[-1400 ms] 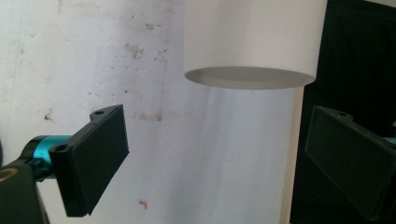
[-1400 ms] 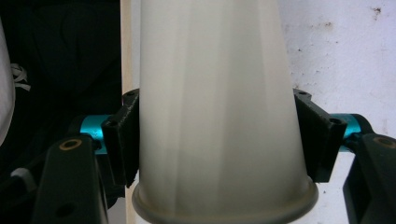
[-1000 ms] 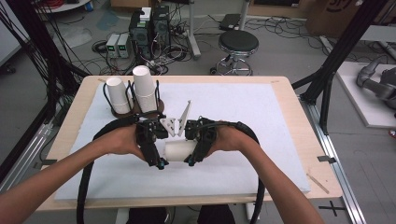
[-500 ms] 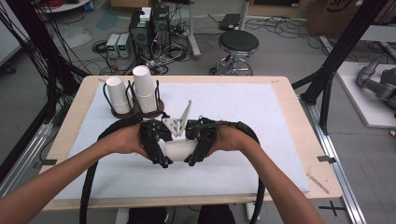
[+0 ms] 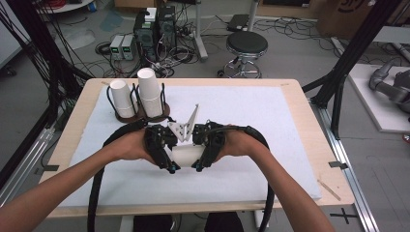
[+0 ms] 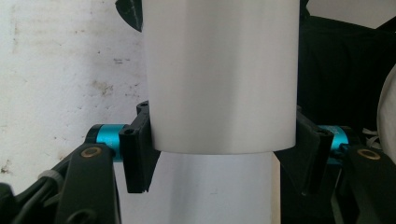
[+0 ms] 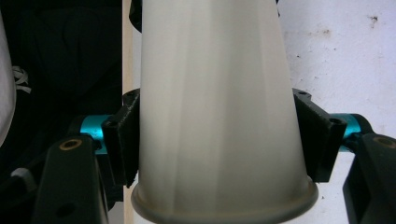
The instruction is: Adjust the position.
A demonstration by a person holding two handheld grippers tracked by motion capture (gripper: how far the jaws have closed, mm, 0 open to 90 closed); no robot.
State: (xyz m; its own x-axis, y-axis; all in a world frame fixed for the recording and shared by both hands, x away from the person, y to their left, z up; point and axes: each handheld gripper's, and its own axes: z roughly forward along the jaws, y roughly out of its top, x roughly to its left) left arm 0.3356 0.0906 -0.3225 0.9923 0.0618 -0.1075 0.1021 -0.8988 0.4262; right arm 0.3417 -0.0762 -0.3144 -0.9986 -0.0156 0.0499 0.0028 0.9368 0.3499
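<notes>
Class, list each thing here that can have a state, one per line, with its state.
Left gripper: shut on nested cups.
Right gripper: shut on nested cups.
Nested cups: on their side, held between both grippers.
Two cups in holder: upside down, upright in wire rack.

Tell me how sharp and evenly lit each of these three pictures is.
High view: soft, slightly blurry, even light, the white cups between the grippers nearly washed out. Left gripper view: crisp jaws, a shadow band under the outer cup's edge. Right gripper view: the cup looks streaky and soft, its rim dim.
</notes>
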